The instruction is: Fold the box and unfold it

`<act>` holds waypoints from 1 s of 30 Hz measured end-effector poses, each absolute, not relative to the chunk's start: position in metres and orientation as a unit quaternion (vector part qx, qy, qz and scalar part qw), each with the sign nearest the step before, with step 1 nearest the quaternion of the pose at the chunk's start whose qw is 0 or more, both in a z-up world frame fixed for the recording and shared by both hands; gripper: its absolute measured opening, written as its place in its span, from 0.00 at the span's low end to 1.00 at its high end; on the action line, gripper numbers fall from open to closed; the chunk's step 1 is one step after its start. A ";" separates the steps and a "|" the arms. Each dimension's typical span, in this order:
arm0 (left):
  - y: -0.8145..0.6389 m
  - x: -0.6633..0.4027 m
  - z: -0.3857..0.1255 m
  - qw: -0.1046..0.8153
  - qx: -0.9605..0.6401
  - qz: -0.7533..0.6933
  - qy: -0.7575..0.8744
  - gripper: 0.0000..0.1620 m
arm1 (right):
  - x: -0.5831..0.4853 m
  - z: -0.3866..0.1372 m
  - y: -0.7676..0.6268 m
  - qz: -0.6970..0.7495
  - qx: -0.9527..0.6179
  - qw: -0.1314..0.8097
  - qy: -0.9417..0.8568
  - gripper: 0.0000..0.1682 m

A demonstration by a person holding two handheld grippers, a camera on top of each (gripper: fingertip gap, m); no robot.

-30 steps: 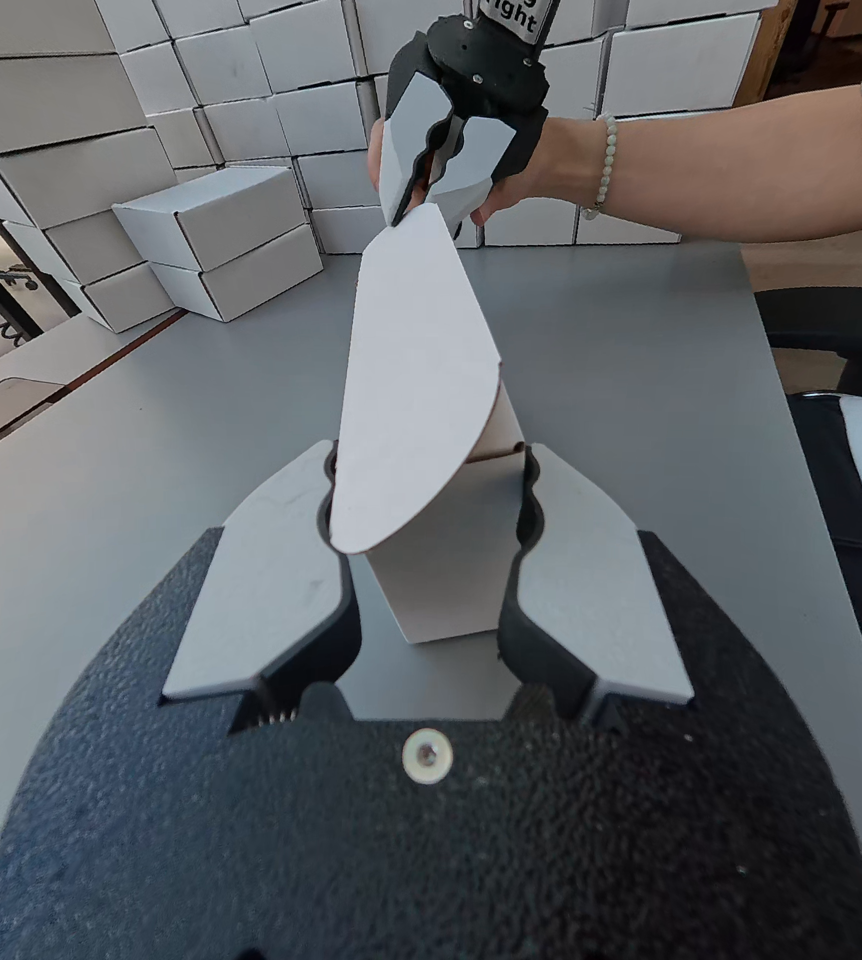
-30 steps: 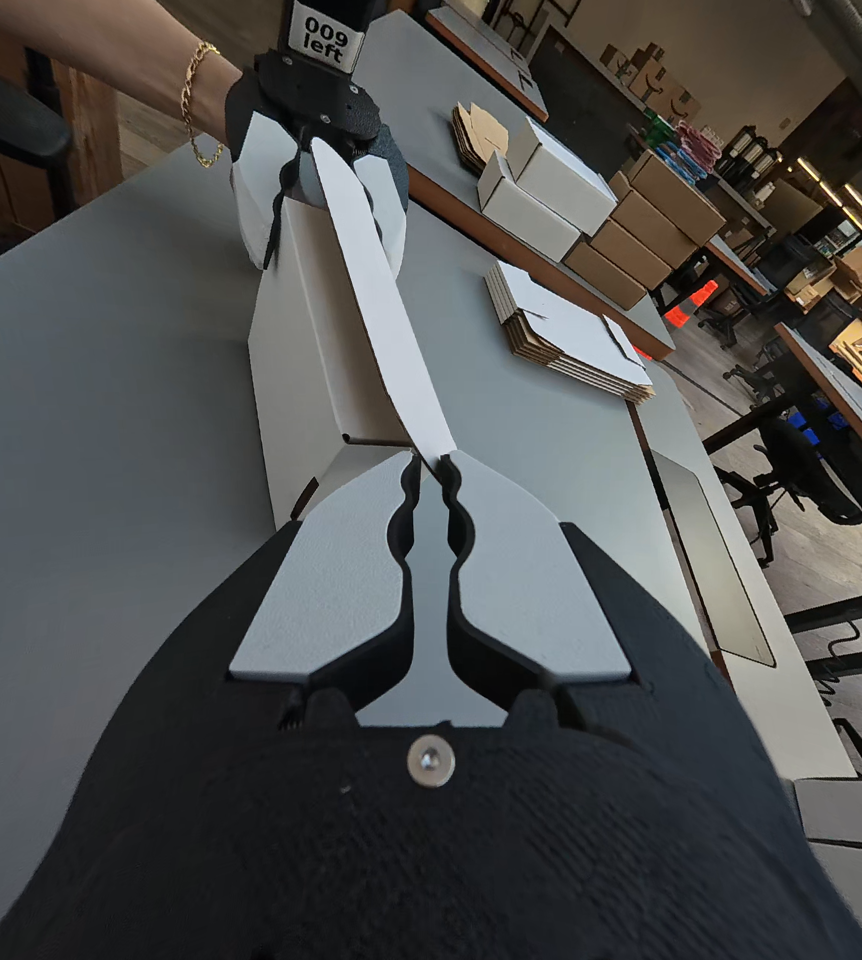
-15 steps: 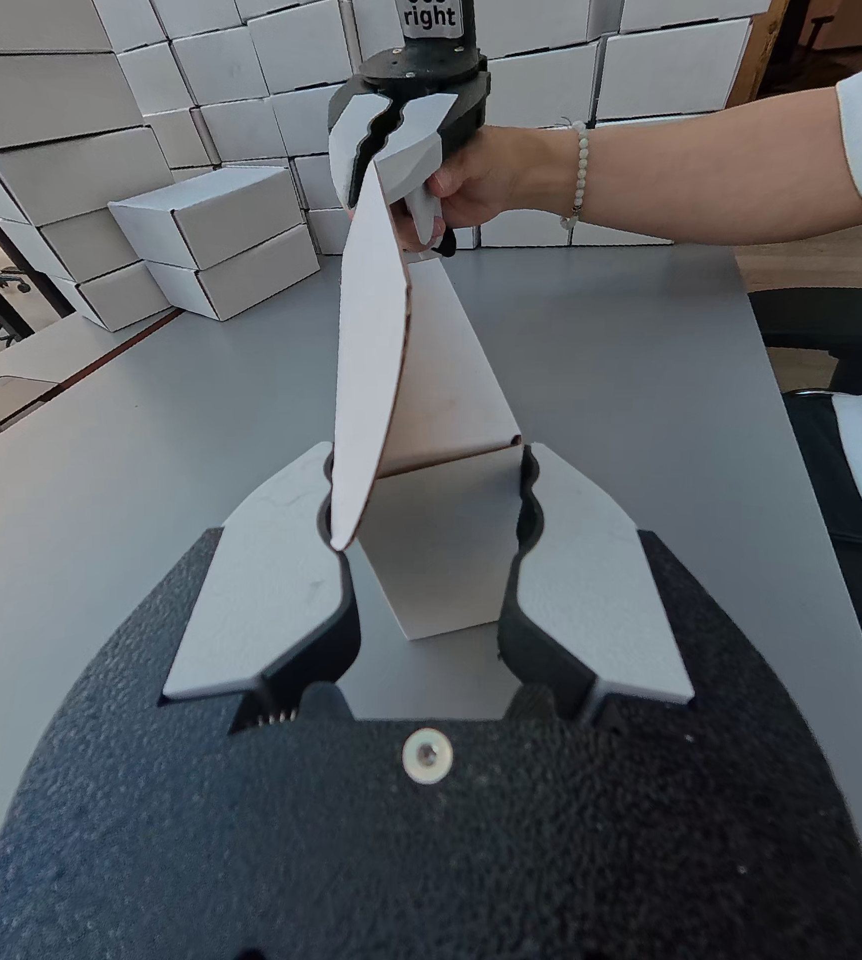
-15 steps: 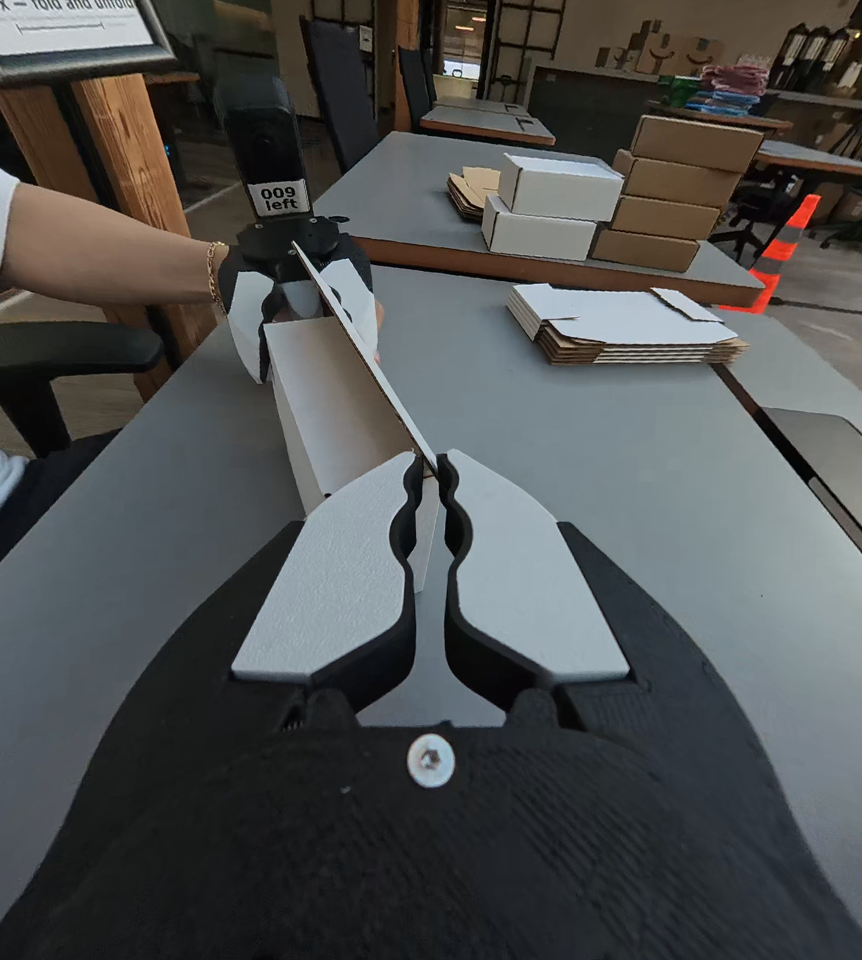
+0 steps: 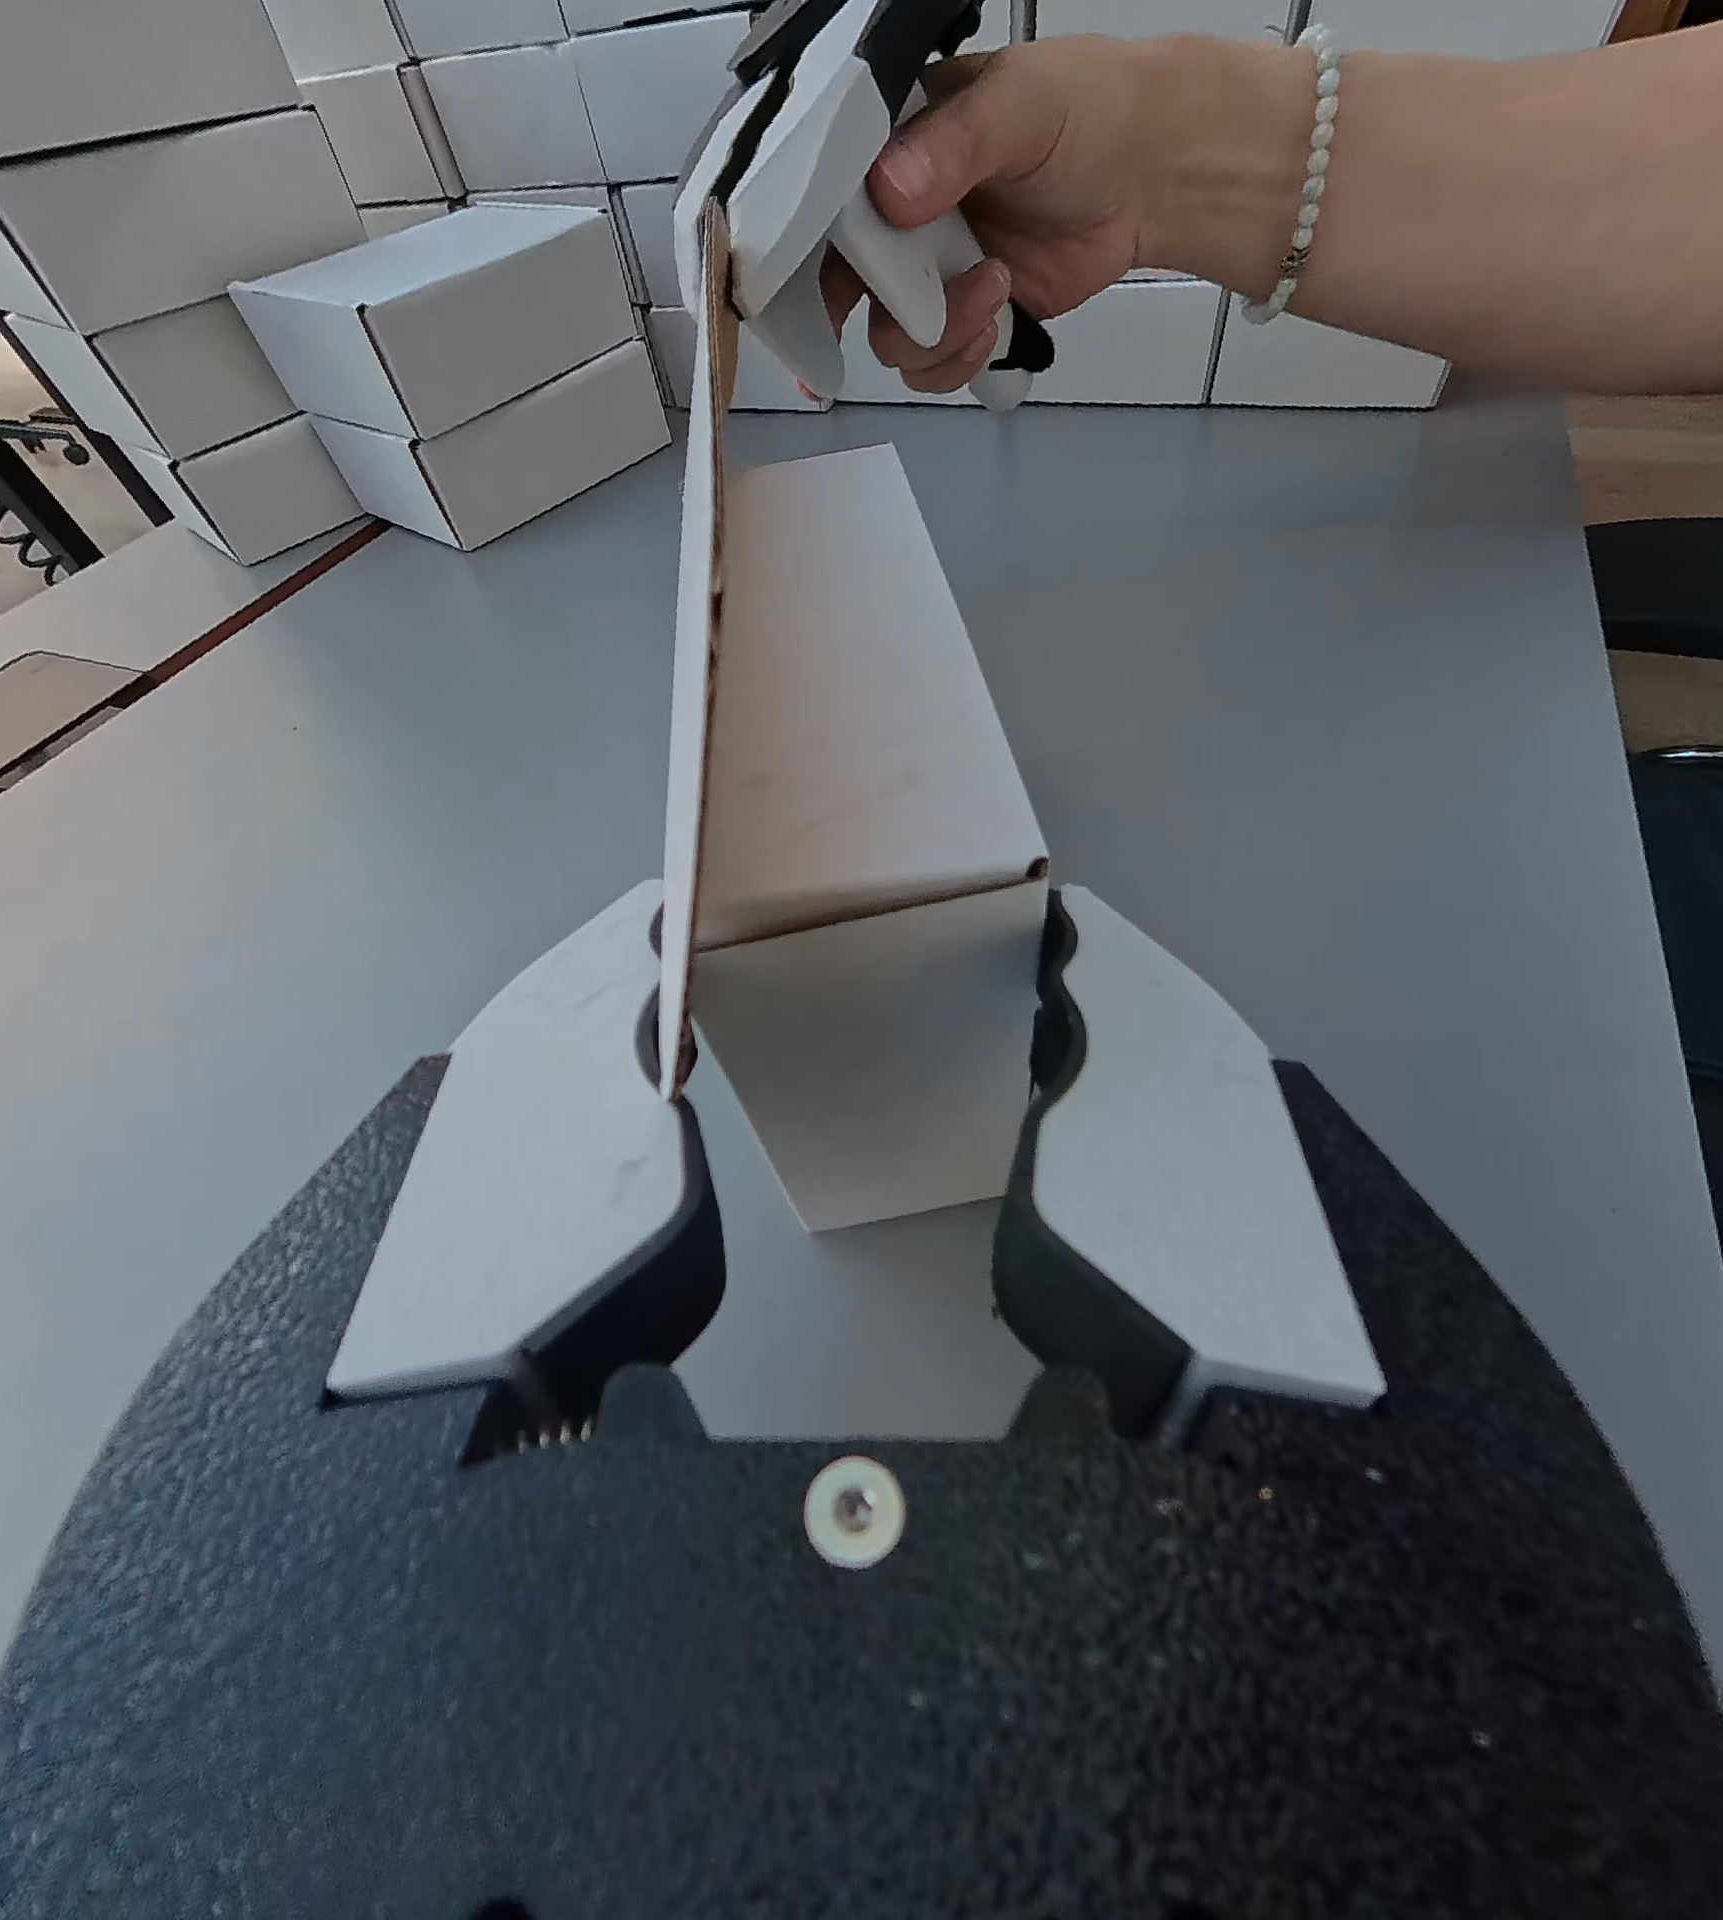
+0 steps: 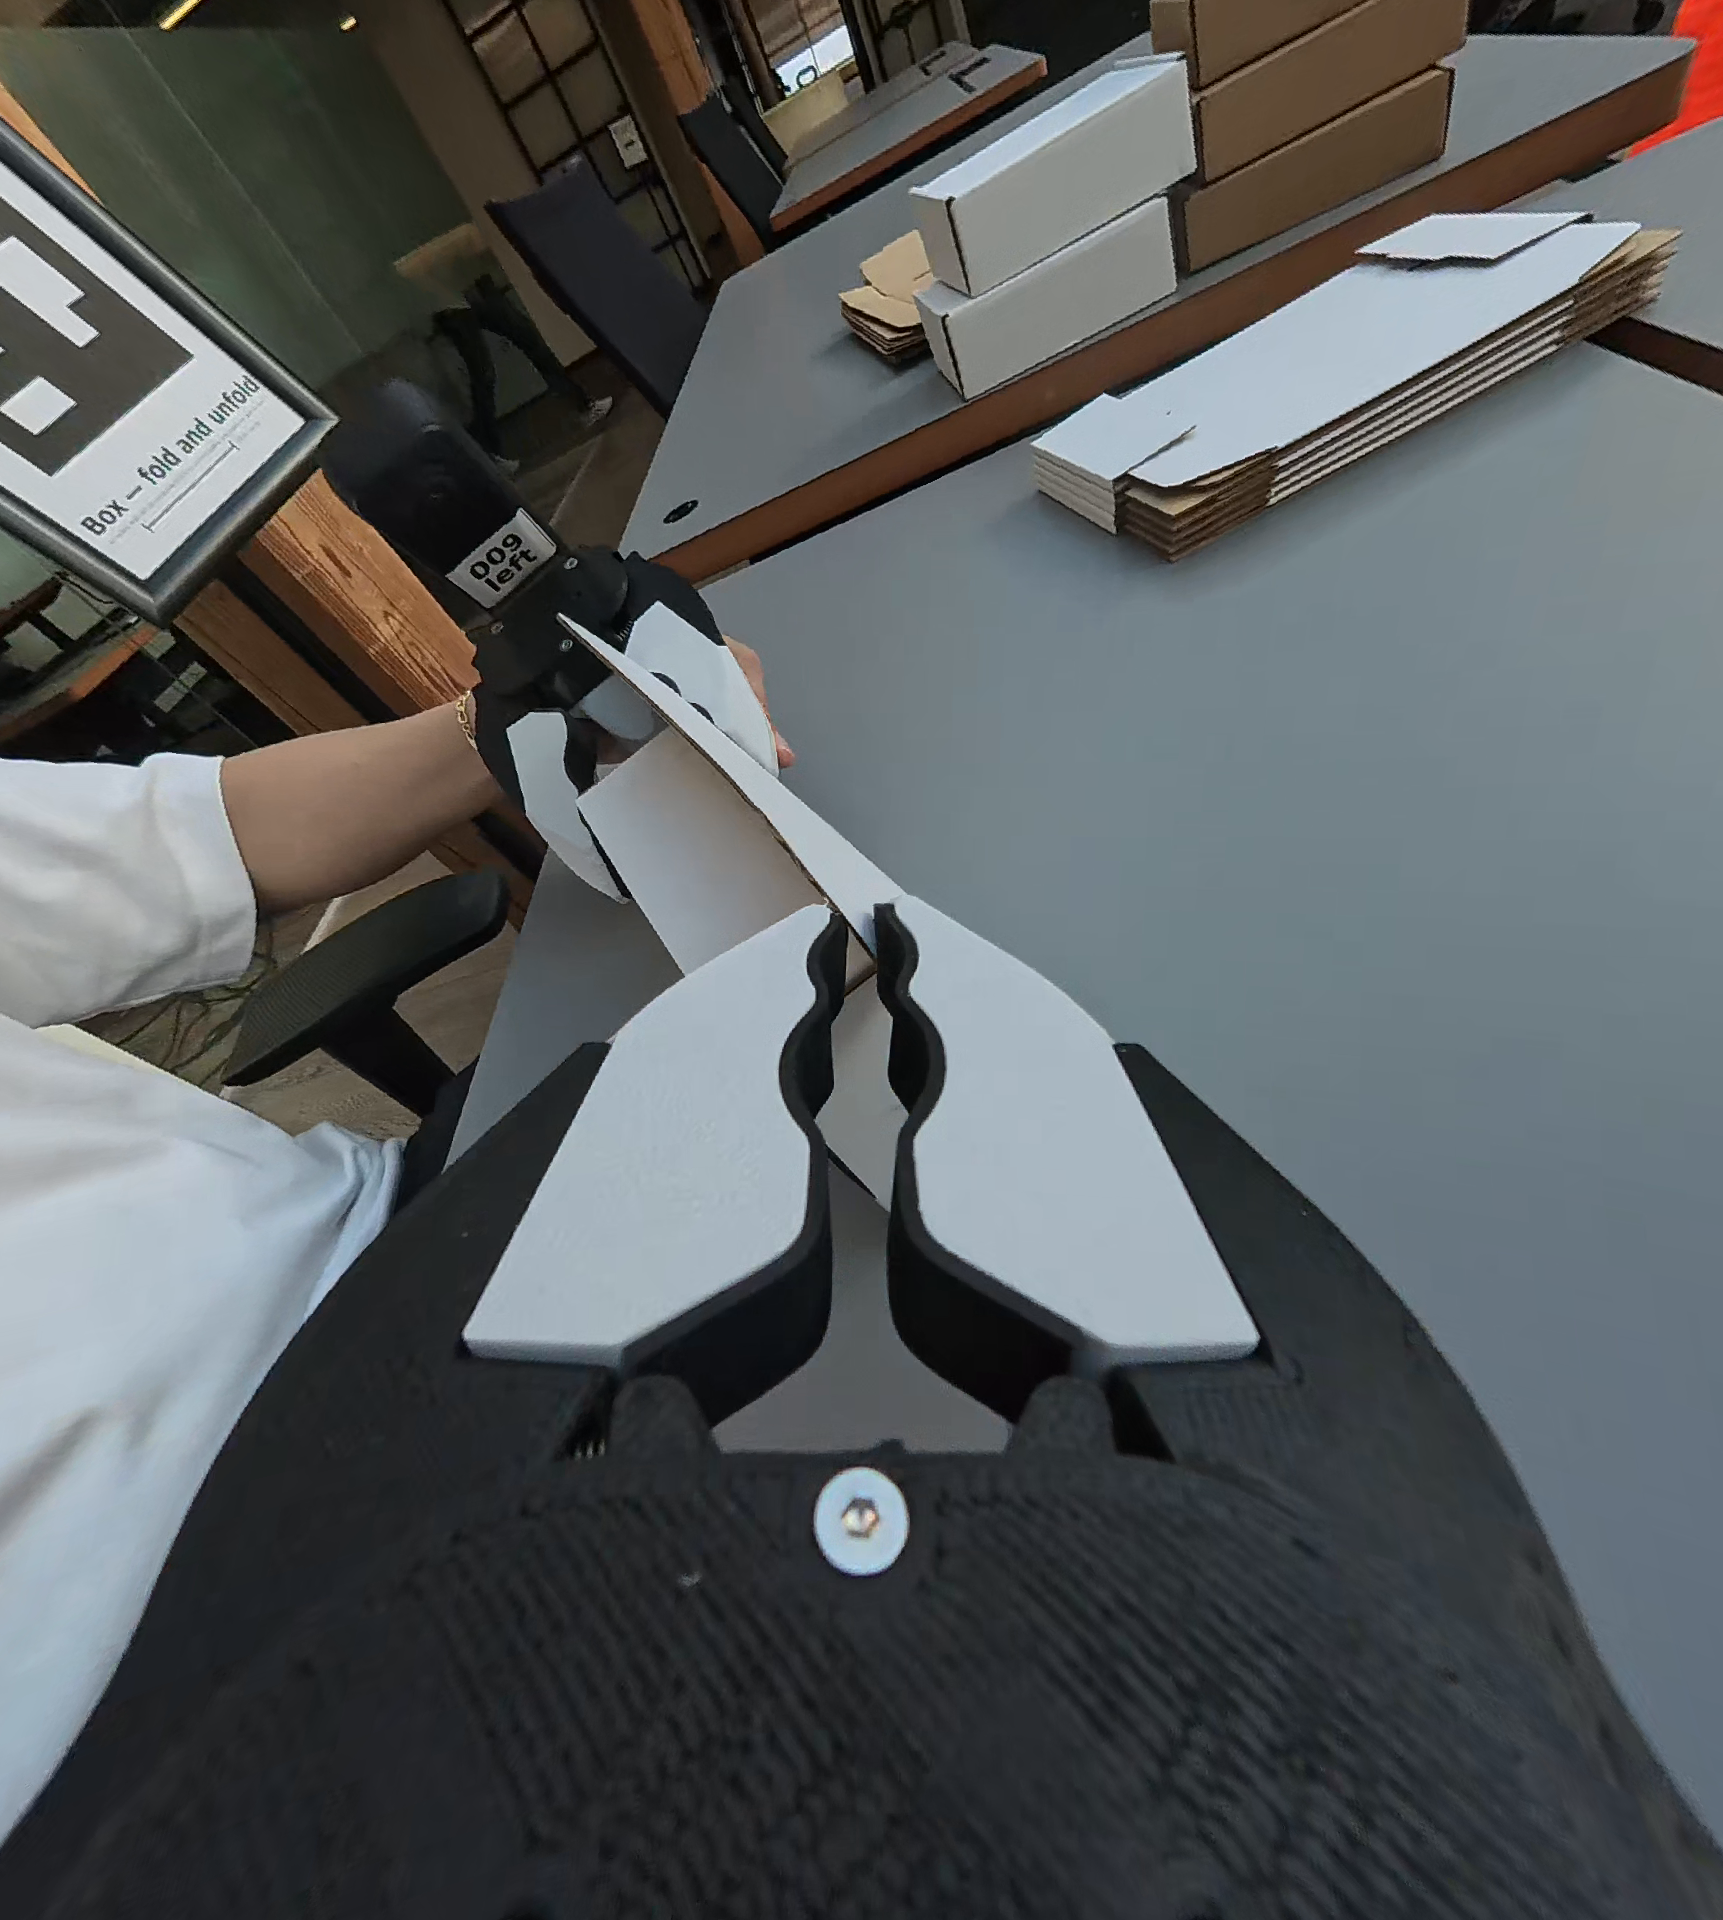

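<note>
A long white cardboard box [image 5: 867,717] lies on the grey table [image 5: 317,831], with its brown inside showing. My left gripper [image 5: 857,925] is shut on the box's near end, one finger on each side. The long lid flap [image 5: 696,623] stands almost upright along the box's left side. My right gripper [image 5: 732,239] is shut on the far tip of that flap, high above the table. In the right wrist view my right gripper [image 6: 857,920] pinches the flap [image 6: 732,774]. The left gripper [image 6: 628,727] holds the box [image 6: 711,862] beyond it.
A wall of folded white boxes [image 5: 441,343] stands at the table's far edge. A stack of flat box blanks [image 6: 1356,384] lies on the table to the side. A framed sign [image 6: 57,312] and a chair [image 6: 369,966] are beyond the table's edge [image 5: 1615,831].
My right gripper has lifted the lid flap from lying over the box to standing upright, rising and swinging sideways. The box's inside is now open. My left gripper has stayed on the box's end.
</note>
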State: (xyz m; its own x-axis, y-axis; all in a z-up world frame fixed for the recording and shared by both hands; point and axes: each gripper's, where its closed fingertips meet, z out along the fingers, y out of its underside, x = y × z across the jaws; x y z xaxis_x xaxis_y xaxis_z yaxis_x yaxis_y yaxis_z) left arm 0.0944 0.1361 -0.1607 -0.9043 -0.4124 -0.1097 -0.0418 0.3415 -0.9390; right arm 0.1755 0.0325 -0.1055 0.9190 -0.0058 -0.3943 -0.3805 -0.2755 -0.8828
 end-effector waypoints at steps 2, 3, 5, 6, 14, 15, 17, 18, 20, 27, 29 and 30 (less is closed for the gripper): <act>0.136 0.095 -0.161 0.167 -0.145 -0.553 0.803 0.39 | 0.175 -0.105 0.032 0.162 -0.782 0.583 0.146 0.03; 0.136 0.096 -0.161 0.168 -0.149 -0.551 0.804 0.39 | 0.176 -0.105 0.033 0.166 -0.778 0.582 0.166 0.03; 0.136 0.097 -0.162 0.171 -0.155 -0.547 0.805 0.39 | 0.178 -0.105 0.034 0.169 -0.769 0.586 0.194 0.03; 0.136 0.098 -0.162 0.172 -0.158 -0.544 0.806 0.39 | 0.179 -0.105 0.034 0.178 -0.760 0.587 0.214 0.03; 0.132 0.102 -0.162 0.185 -0.178 -0.526 0.811 0.39 | 0.176 -0.102 0.042 0.232 -0.683 0.613 0.322 0.05; 0.132 0.102 -0.162 0.185 -0.179 -0.527 0.810 0.39 | 0.175 -0.102 0.043 0.226 -0.681 0.616 0.324 0.05; 0.132 0.103 -0.162 0.187 -0.180 -0.528 0.808 0.39 | 0.176 -0.103 0.043 0.208 -0.683 0.620 0.325 0.05; 0.132 0.103 -0.162 0.187 -0.183 -0.529 0.807 0.39 | 0.177 -0.104 0.043 0.192 -0.690 0.621 0.320 0.04; 0.131 0.103 -0.162 0.188 -0.186 -0.530 0.806 0.39 | 0.178 -0.105 0.043 0.163 -0.703 0.619 0.309 0.04; 0.130 0.103 -0.162 0.194 -0.184 -0.531 0.804 0.39 | 0.177 -0.106 0.042 0.077 -0.744 0.609 0.263 0.03; 0.130 0.103 -0.162 0.196 -0.186 -0.529 0.804 0.39 | 0.177 -0.108 0.041 0.059 -0.758 0.598 0.254 0.03; 0.130 0.103 -0.162 0.193 -0.189 -0.531 0.803 0.39 | 0.177 -0.110 0.040 0.050 -0.766 0.592 0.246 0.03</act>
State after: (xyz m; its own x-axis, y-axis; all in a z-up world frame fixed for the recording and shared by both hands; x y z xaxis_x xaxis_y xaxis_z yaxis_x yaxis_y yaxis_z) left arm 0.1030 0.1304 -0.1619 -0.8538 -0.5088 -0.1101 -0.0982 0.3651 -0.9258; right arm 0.1768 0.0400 -0.1099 0.8741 -0.3173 -0.3678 -0.4358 -0.1779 -0.8823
